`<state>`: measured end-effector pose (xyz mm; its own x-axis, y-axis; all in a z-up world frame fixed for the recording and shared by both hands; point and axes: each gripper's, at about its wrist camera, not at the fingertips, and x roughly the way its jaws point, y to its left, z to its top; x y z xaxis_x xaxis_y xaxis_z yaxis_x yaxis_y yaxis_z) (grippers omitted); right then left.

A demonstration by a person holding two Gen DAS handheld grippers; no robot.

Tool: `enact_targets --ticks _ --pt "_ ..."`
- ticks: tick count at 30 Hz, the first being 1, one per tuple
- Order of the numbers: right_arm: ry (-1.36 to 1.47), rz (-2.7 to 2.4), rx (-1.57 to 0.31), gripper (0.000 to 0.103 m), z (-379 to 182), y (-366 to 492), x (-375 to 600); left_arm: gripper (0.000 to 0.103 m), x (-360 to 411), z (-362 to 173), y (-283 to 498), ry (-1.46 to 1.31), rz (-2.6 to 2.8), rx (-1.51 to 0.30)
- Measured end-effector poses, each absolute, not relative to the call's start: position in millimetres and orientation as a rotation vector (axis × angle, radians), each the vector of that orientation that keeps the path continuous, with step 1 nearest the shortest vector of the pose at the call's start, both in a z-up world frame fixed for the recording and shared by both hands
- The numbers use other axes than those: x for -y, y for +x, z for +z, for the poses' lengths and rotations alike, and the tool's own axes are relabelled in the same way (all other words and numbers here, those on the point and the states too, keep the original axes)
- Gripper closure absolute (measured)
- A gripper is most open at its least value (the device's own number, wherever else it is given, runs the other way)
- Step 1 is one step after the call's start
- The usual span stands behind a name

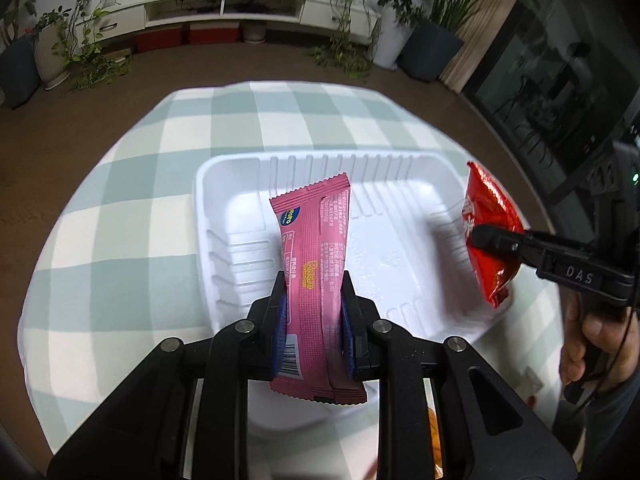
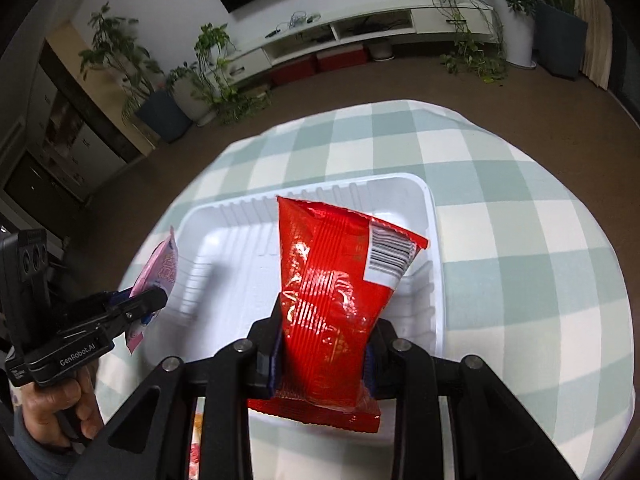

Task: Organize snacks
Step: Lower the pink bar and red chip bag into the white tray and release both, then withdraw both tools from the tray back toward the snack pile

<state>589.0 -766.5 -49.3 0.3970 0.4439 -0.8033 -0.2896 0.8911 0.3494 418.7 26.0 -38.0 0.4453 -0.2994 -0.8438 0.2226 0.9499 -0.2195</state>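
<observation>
My left gripper [image 1: 313, 292] is shut on a long pink snack bar [image 1: 316, 248], which it holds upright over the white ribbed tray [image 1: 240, 184]. My right gripper [image 2: 326, 316] is shut on a shiny red snack bag [image 2: 332, 280] with a barcode label, held above the same tray [image 2: 434, 240]. In the left wrist view the red bag [image 1: 490, 216] hangs past the tray's right wall, clamped by the right gripper [image 1: 478, 236]. The right wrist view shows the pink bar [image 2: 160, 268] at the tray's left side in the left gripper [image 2: 154, 302].
The tray lies on a round table with a green and white checked cloth [image 1: 132, 208]. A person's hand [image 2: 60, 408] holds each gripper handle. Orange-wrapped snacks [image 1: 434, 440] peek out below the fingers. Potted plants [image 1: 84, 28] and a low white cabinet [image 1: 224, 4] stand beyond on brown floor.
</observation>
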Motion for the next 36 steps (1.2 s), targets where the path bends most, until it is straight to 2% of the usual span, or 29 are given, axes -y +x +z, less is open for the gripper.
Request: enact_targets --ticks 11,14,17,20,21,26,29,32,34,36 --pt "0.042 0.385 -1.096 0.070 -75.0 605.2 757.7 0.081 -11.2 -83.1 436.7 -0.001 -0.263 -1.127" --pt "0.020 0.371 -1.088 0.068 -77.3 604.7 755.1 0.081 -9.8 -84.8 434.5 0.001 -0.255 -1.127" --pt "0.001 0.361 -1.093 0.062 -80.0 605.4 753.2 0.076 -9.6 -84.0 434.4 0.003 -0.239 -1.130" --pt "-0.002 0.358 -1.089 0.055 -78.9 604.5 752.8 0.066 -10.5 -81.1 432.4 0.006 -0.228 -1.118" --pt "0.000 0.359 -1.084 0.053 -77.0 604.3 753.3 0.057 -12.1 -78.8 430.9 0.006 -0.224 -1.111" --pt "0.004 0.349 -1.038 0.044 -57.3 599.9 759.1 0.048 -20.6 -50.6 416.2 -0.006 -0.220 -1.047" --pt "0.021 0.354 -0.999 0.041 -34.2 592.1 768.4 0.036 -27.5 -23.4 398.3 -0.015 -0.235 -0.979" --pt "0.075 0.387 -0.950 0.026 -6.7 577.4 783.8 0.020 -37.0 0.0 376.5 -0.044 -0.264 -0.923" --pt "0.149 0.427 -0.919 0.019 12.5 559.9 800.8 0.000 -44.5 14.5 355.8 -0.067 -0.289 -0.882" --pt "0.243 0.480 -0.892 0.009 25.5 539.3 818.0 0.000 -51.7 26.1 330.6 -0.096 -0.332 -0.842"
